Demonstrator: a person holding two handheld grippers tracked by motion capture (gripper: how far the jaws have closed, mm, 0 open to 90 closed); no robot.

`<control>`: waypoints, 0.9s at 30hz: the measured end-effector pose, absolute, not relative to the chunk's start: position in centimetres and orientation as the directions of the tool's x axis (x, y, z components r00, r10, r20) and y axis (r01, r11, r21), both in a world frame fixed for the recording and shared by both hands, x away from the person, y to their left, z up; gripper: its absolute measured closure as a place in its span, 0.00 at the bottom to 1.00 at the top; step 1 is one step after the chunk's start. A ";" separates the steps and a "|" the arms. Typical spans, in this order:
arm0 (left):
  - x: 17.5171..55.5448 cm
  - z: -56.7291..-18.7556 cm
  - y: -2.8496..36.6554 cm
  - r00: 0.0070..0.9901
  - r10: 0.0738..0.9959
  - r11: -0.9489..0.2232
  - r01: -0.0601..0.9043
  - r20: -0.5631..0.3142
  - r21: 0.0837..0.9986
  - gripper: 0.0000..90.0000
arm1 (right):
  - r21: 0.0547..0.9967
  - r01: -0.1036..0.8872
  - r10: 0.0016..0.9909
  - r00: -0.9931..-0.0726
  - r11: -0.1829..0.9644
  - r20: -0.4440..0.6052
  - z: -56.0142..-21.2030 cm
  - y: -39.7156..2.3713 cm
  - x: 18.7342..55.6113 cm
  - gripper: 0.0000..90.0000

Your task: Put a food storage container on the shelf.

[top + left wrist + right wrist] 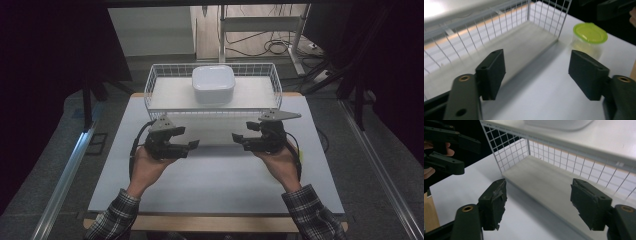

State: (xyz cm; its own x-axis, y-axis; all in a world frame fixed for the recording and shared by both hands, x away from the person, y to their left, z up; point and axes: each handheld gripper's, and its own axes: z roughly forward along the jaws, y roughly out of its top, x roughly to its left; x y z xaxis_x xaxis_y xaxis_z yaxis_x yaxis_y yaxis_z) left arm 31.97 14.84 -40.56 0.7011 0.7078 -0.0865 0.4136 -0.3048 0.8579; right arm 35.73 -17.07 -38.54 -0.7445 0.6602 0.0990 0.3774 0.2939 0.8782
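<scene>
Both hands hold spread, empty tools just before the wire basket (212, 107): left gripper (192, 146), right gripper (240, 141). Beside the basket's end stands a green-lidded container (589, 37), untouched; a white lidded box (213, 83) sits atop. Seemingly, gripping the basket remains undone.

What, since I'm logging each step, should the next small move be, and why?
Probably ease the left gripper toward the green-lidded tub: its jaws stand open and empty, and the tub sits free on the table by a corner of the wire rack, ahead of them.
</scene>
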 end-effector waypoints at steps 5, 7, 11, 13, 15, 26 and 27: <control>31.0 -42.3 15.4 0.700 0.703 -0.278 0.433 -0.125 0.857 0.26 | 0.879 0.378 0.659 -0.745 0.291 0.102 -39.8 -17.7 34.8 0.25; 30.5 -42.9 15.5 0.701 0.702 -0.275 0.426 -0.122 0.862 0.22 | 0.877 0.383 0.655 -0.748 0.291 0.110 -40.4 -18.0 34.4 0.22; 29.5 -43.8 15.8 0.703 0.703 -0.287 0.418 -0.107 0.862 0.17 | 0.875 0.380 0.659 -0.746 0.300 0.098 -41.4 -18.8 33.6 0.18; 29.0 -44.3 16.0 0.705 0.701 -0.301 0.427 -0.105 0.853 0.13 | 0.877 0.377 0.661 -0.745 0.298 0.095 -41.9 -19.1 33.1 0.16; 28.5 -44.9 16.4 0.699 0.710 -0.317 0.429 -0.088 0.846 0.09 | 0.871 0.377 0.657 -0.749 0.315 0.087 -42.3 -19.4 32.7 0.13; 26.3 -48.1 18.1 0.652 0.755 -0.285 0.415 -0.064 0.864 0.05 | 0.867 0.367 0.642 -0.763 0.337 0.073 -44.3 -20.1 30.6 0.08; 26.2 -48.4 18.2 0.650 0.757 -0.287 0.421 -0.066 0.861 0.05 | 0.867 0.365 0.637 -0.768 0.340 0.074 -44.8 -20.2 30.2 0.07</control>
